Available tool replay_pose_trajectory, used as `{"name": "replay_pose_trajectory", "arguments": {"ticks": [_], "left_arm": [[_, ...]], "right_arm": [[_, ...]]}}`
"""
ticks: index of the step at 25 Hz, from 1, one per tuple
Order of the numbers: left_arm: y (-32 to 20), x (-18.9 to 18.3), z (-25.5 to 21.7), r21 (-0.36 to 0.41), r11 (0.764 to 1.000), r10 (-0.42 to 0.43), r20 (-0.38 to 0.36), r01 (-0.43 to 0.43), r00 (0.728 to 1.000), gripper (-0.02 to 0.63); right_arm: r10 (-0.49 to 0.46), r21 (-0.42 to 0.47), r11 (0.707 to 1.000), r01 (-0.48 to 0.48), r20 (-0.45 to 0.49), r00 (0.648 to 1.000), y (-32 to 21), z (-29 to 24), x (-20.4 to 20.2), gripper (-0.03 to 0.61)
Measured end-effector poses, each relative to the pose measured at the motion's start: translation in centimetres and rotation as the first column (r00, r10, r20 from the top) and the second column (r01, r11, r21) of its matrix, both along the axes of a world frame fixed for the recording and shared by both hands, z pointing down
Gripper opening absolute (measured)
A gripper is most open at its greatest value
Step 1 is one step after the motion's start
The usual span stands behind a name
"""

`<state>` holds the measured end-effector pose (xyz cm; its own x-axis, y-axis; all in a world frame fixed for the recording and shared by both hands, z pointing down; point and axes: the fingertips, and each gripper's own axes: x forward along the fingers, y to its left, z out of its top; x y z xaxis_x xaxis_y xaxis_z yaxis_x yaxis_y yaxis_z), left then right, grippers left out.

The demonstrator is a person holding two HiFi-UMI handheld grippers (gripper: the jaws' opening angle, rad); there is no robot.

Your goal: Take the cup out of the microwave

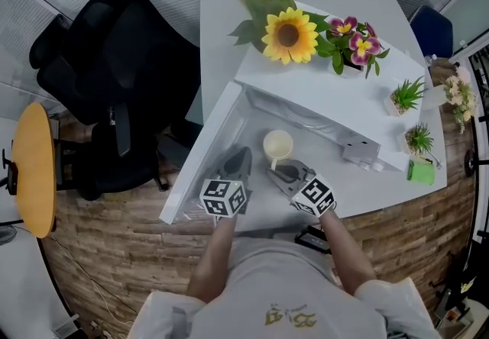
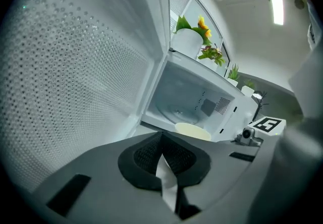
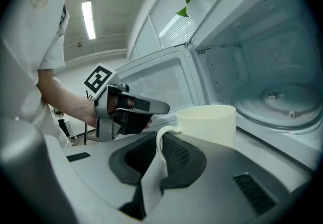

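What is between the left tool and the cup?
Nothing is in the way. In the head view, only bare white table shows between the shut left tool and the cup, whose handle the right tool grips.

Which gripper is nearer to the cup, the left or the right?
Right. The right gripper is shut on the handle of the cup. The left gripper, shut and empty, is apart from the cup, to its left in the head view.
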<state>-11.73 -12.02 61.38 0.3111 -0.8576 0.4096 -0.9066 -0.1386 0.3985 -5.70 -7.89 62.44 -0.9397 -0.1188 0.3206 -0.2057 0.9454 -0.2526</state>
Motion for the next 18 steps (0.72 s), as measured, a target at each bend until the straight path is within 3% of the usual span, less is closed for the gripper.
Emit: {"name": "replay_pose_trajectory", "arguments": {"ticks": [9, 18], "left_arm": [[0.2, 0.1, 0.5, -0.010, 1.000, 0.013, -0.005, -0.013, 1.000, 0.012], [0.3, 0.2, 0.4, -0.003, 1.000, 0.027, -0.009, -0.028, 1.000, 0.012]], "right_arm": [[-0.010, 0.012, 1.000, 0.011, -0.069, 0.998, -0.1, 2.0, 1.2, 0.057], [0.026, -0.036, 0.999, -0.028, -0.051, 0.998, -0.4, 2.3, 1.5, 0.074]]}}
